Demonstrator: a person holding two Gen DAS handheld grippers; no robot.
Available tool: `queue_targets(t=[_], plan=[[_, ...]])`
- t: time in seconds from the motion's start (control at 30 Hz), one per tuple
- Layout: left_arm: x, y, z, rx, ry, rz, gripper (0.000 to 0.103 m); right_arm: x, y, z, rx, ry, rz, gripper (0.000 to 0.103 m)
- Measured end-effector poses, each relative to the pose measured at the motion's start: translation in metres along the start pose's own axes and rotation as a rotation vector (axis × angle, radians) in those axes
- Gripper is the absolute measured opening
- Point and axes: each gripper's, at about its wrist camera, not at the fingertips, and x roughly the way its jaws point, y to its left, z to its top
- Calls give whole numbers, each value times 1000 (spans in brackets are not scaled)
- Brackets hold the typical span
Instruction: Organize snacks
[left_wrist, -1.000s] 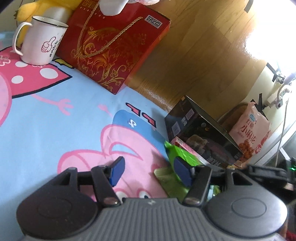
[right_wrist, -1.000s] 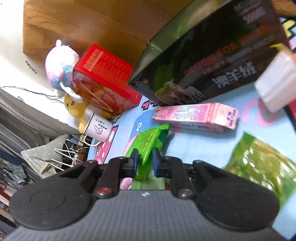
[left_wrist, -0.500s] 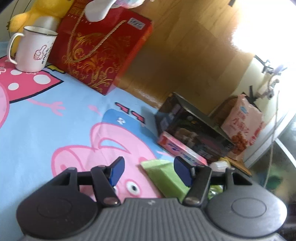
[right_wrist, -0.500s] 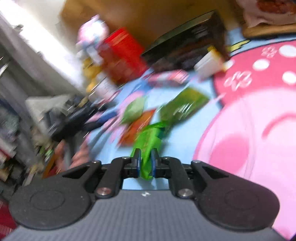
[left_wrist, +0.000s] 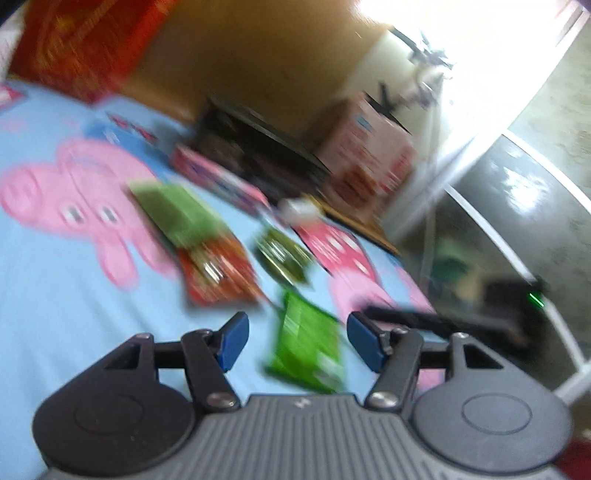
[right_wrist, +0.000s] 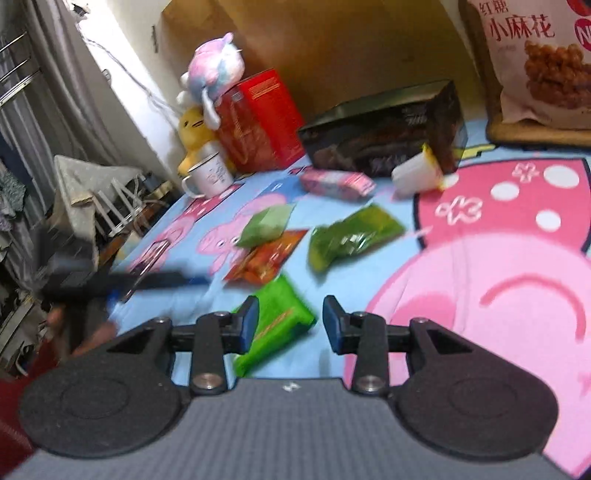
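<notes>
A bright green snack packet (right_wrist: 277, 321) lies on the blue cartoon-pig cloth (right_wrist: 369, 295) between the pads of my right gripper (right_wrist: 291, 325). Its jaws are opening and the pads stand clear of the packet. Beyond it lie an orange-red packet (right_wrist: 269, 258), a light green packet (right_wrist: 267, 225) and a dark green packet (right_wrist: 351, 238). The left wrist view is blurred by motion. There my left gripper (left_wrist: 297, 341) is open, hovering over the same bright green packet (left_wrist: 306, 350) without touching it. The orange-red packet (left_wrist: 218, 273) lies ahead of it.
At the far edge stand a pink box (right_wrist: 334, 182), a white packet (right_wrist: 417, 173), a black box (right_wrist: 384, 136), a red gift box (right_wrist: 258, 122) and a mug (right_wrist: 208, 175). A large pink snack bag (right_wrist: 539, 62) stands at the back right. Clutter sits off the cloth's left side.
My right gripper carried the bright green packet away from the black box to the near side, then let go of it. My left gripper swung right towards that packet.
</notes>
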Motion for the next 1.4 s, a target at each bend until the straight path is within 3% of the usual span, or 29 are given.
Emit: queue_targets(t=[0.07,0.17,0.23,0.37,0.5,0.57,0.63,0.87,0.97,1.03,1.13,1.4], plan=[[7,-5,-10,-29,54,-53,59,14,-7,8,9,12,-5,41],[24,-8,-21,-49,113,-44,59,29,-11,11,1,46,18,37],[29,-5,-21,-62,104,-38,57,36,-12,9,-10,82,25,27],[28,7,-10,-90,74,6,57,30,0,-4,-44,139,91,30],[23,20,3,-130,49,16,57,17,28,-25,-181,171,114,33],[19,20,7,-122,38,19,57,11,39,-32,-255,167,80,36],[15,18,8,-105,34,16,60,10,45,-38,-308,164,15,47],[28,10,3,-38,78,28,56,25,48,-42,-360,130,-38,47],[33,2,0,-4,89,26,54,35,55,-41,-384,109,-59,44],[33,0,3,1,92,26,53,38,57,-38,-402,108,-97,31],[30,-3,14,9,77,4,51,35,55,-29,-377,92,-100,27],[31,-30,75,138,-30,-17,51,28,54,17,-382,-48,-147,26]])
